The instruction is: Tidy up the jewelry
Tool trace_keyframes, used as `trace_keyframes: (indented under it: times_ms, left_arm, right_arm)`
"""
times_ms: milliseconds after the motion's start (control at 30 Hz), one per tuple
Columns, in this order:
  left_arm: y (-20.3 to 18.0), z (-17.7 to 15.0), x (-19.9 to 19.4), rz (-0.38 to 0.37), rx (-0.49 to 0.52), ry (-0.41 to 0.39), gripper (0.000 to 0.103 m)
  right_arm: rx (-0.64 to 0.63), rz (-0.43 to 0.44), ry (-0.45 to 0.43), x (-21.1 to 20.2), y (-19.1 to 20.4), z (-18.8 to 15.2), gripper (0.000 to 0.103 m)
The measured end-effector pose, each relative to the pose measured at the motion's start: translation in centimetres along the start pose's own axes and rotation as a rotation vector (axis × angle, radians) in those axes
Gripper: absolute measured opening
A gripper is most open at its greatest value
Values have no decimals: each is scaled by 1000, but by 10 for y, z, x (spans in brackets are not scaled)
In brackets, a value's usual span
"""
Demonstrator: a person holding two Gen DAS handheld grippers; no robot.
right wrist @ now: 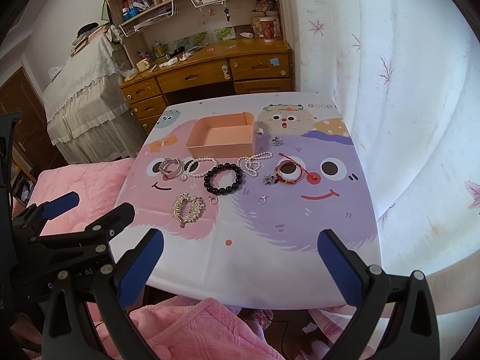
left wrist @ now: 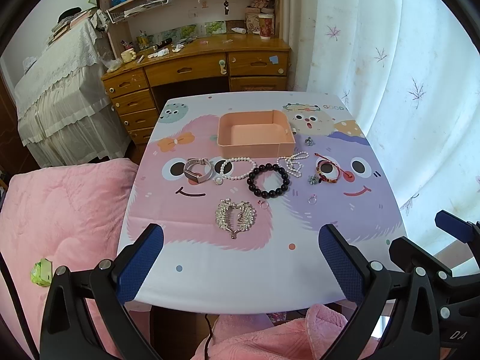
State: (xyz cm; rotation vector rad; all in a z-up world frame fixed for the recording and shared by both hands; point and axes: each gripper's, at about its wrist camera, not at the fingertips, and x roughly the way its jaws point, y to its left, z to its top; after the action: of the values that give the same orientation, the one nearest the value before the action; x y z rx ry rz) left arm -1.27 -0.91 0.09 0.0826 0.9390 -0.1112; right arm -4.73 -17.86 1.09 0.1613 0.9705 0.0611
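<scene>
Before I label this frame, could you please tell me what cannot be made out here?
- Pink tray: near inner floor hidden by its front wall, both views.
- Two small rings: too small to tell stones.
- Small dark flower pieces: too small to identify.
- Table near edge: partly covered by both open hand-held grippers.

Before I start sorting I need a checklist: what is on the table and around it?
Tray: 1, peach, empty, table's far middle.
Watch: 1, pinkish, left of the row.
Pearl bracelet: 1, white, beside the watch.
Bead bracelet: 1, black, centre.
Pearl strand: 1, white, bunched, before the tray's right corner.
Cord bracelet: 1, red, right end.
Hair clip: 1, silvery, nearest.
Rings: 2, silvery, near row.
Flower pieces: 2, dark, right side.
Desk: 1, wooden, behind.
Left gripper: open.
Right gripper: open.
</scene>
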Motion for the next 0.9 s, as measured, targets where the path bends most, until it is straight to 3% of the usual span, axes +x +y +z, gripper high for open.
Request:
trace_keyframes:
  times_ms: [233,433,600,833,900]
  left_arm:
    - [13,-1,7,-22,-38,28,102]
    - [32,-9,32,-110,-111,122,102]
    - [53,-22,61,-172,-187,183,102]
    - [47,-41,111,-125,-38,145,102]
    - [41,-45,127,-110,15,146,102]
  right_arm:
    - [10,28,13,4,0,-3,103]
    - [18,54,15,16,-3,-11,103]
    - [-5,1,-6,28,-4,-20,102]
    - [-114,-46,25,67,2,-40,101]
    - [-154,-45,39,79,4,-44,97]
